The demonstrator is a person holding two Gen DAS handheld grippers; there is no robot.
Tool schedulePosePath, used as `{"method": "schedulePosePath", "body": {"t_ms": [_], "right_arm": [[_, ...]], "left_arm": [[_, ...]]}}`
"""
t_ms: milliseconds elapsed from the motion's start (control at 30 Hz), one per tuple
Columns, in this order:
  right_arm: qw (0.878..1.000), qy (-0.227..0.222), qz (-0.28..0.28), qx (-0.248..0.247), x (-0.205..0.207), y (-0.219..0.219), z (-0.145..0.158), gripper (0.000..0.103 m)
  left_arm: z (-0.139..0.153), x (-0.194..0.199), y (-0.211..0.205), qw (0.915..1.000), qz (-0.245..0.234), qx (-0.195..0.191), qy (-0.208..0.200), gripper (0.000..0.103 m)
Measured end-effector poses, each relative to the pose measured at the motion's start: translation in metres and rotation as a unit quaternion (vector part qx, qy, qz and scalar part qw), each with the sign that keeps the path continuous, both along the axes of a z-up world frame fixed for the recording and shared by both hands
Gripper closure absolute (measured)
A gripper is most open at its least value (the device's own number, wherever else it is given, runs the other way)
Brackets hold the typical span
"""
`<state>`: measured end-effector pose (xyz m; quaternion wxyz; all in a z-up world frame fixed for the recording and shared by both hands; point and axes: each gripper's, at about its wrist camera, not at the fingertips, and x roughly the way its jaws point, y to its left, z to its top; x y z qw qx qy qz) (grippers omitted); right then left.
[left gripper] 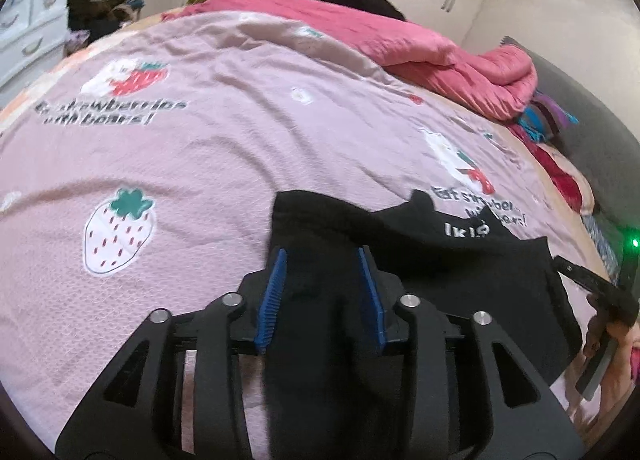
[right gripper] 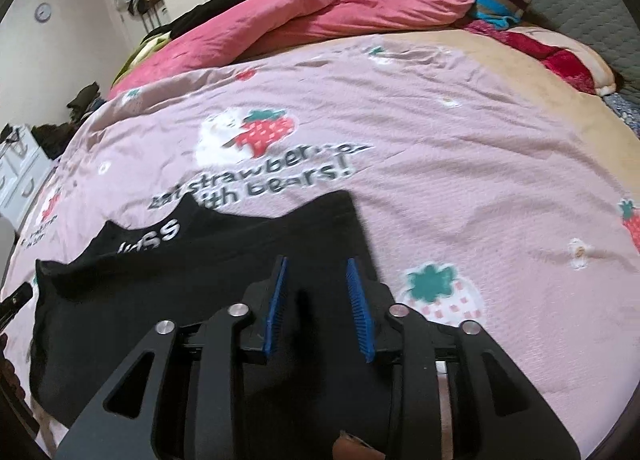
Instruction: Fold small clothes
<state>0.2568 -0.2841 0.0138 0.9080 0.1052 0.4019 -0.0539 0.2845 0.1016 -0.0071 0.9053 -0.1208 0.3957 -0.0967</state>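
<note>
Since the black garment (left gripper: 460, 284) looks thin, light & floppy on the bed (left gripper: 180, 179), grab its corners at approx 12 o'clock. Left claw (left gripper: 324, 260) & right claw (right gripper: 316, 268) both released, jaws spread over cloth, nothing pinched.

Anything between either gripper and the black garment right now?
Nothing visible. The left gripper and right gripper are both open right over the black garment, which lies on the pink sheet.

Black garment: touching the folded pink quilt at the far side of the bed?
Apart. The right wrist view shows the black garment near the camera and the pink quilt far back, with open strawberry-print bedspread between them.
</note>
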Motion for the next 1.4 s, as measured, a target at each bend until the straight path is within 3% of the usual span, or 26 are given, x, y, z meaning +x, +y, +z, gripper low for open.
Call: {"method": "schedulePosePath", "body": {"t_ms": [67,133,300,367,400,467,500,600,733,800,967,1133,1233,1333,1400], "right_arm": [[1.0,0.008,-0.008,-0.008,0.001,-0.008,-0.001,0.042],[1.0,0.013,-0.02,-0.014,0.002,-0.017,-0.006,0.042],[0.999,0.029,-0.016,0.03,0.009,-0.03,-0.017,0.043],[0.999,0.026,-0.013,0.035,0.011,-0.03,-0.019,0.049],[0.999,0.025,-0.011,0.037,0.012,-0.03,-0.019,0.053],[0.998,0.023,0.001,0.056,0.013,-0.029,-0.021,0.088],[0.998,0.022,0.006,0.062,0.013,-0.028,-0.021,0.093],[0.998,-0.005,0.007,0.068,0.008,-0.026,-0.008,0.096],[0.995,-0.047,-0.008,0.092,0.001,-0.035,0.011,0.097],[0.994,-0.048,-0.012,0.093,0.003,-0.038,0.01,0.097],[0.997,-0.007,-0.019,0.079,0.011,-0.037,-0.014,0.097],[0.997,-0.002,-0.026,0.076,0.008,-0.036,-0.019,0.095],[0.998,-0.004,-0.019,0.06,0.004,-0.033,-0.014,0.088],[0.999,-0.011,-0.018,0.048,-0.004,-0.032,-0.005,0.071],[0.999,-0.023,-0.014,0.047,-0.011,-0.03,0.003,0.069]], "left_arm": [[-0.007,0.004,0.005,0.9998,0.005,-0.008,0.015,0.065],[-0.012,0.007,0.006,0.9996,0.007,-0.01,0.025,0.064],[-0.022,0.012,0.0,0.9993,0.0,-0.009,0.037,0.064],[-0.023,0.012,-0.002,0.9993,-0.002,-0.005,0.037,0.067],[-0.023,0.012,-0.003,0.9994,-0.002,0.001,0.035,0.079],[-0.022,0.011,-0.005,0.9995,-0.005,0.013,0.03,0.091],[-0.02,0.01,-0.006,0.9995,-0.006,0.017,0.026,0.095],[-0.009,0.006,-0.005,0.9998,-0.006,0.019,0.007,0.1],[0.006,0.002,0.003,0.9999,0.001,0.005,-0.013,0.1],[0.005,0.003,0.004,0.9998,0.004,0.009,-0.017,0.1],[-0.021,0.012,0.002,0.9993,0.012,0.031,0.018,0.099],[-0.025,0.008,-0.001,0.9985,0.021,0.044,0.025,0.091],[-0.019,0.002,-0.004,0.9986,0.016,0.046,0.02,0.087],[-0.009,-0.006,-0.013,0.9977,0.007,0.067,0.007,0.076],[0.0,-0.013,-0.02,0.9974,-0.001,0.072,-0.002,0.068]]}}
